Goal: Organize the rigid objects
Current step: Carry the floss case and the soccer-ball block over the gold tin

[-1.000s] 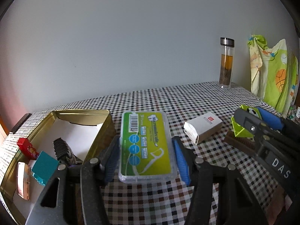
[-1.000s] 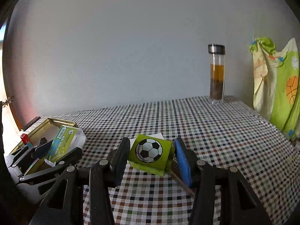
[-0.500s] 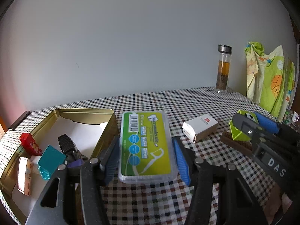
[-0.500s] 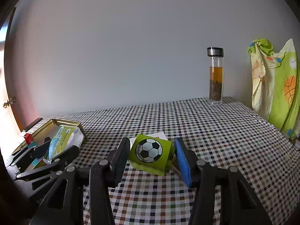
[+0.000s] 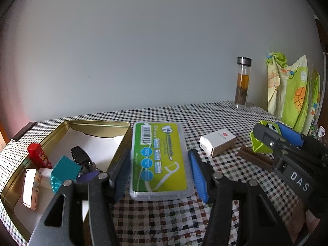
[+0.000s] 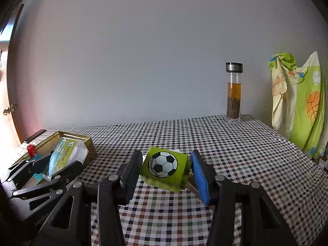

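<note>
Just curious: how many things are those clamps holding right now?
2: the floss-pick case in the left gripper, the football box in the right gripper. None seems hidden.

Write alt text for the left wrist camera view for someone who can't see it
The left claw grips a clear floss-pick box with a green label above a checkered tablecloth, beside an open gold tin holding small items. To the right lie a white carton and a brown comb, with the right claw holding a green football-print box.

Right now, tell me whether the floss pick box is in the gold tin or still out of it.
Out. The floss pick box is held in the left gripper, beside the gold tin, outside its near wall.
</note>
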`<move>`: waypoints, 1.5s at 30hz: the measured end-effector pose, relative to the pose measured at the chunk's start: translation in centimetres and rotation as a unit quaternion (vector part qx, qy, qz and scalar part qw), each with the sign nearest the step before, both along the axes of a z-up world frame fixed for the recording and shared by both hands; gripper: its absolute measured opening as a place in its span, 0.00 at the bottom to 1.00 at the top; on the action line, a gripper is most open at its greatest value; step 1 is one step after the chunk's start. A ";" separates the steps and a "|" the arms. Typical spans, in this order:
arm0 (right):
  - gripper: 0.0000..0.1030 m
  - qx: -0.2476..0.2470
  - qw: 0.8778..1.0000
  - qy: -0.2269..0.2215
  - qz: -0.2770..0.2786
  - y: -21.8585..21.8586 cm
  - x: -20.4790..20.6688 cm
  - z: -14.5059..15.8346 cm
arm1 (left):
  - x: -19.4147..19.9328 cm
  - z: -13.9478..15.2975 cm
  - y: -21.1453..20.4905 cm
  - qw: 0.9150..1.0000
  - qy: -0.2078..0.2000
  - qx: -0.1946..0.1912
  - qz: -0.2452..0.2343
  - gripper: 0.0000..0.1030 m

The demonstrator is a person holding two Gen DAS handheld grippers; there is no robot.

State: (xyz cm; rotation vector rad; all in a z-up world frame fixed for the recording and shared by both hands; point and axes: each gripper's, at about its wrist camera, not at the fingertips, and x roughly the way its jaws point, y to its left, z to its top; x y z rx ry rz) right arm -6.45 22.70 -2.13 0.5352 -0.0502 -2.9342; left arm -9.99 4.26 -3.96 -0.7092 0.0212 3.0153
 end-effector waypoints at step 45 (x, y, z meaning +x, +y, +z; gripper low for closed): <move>0.50 0.007 0.995 0.039 0.094 -6.8 4.9 0.2 | 6.4 1.3 -5.8 0.995 0.073 0.017 0.060 0.53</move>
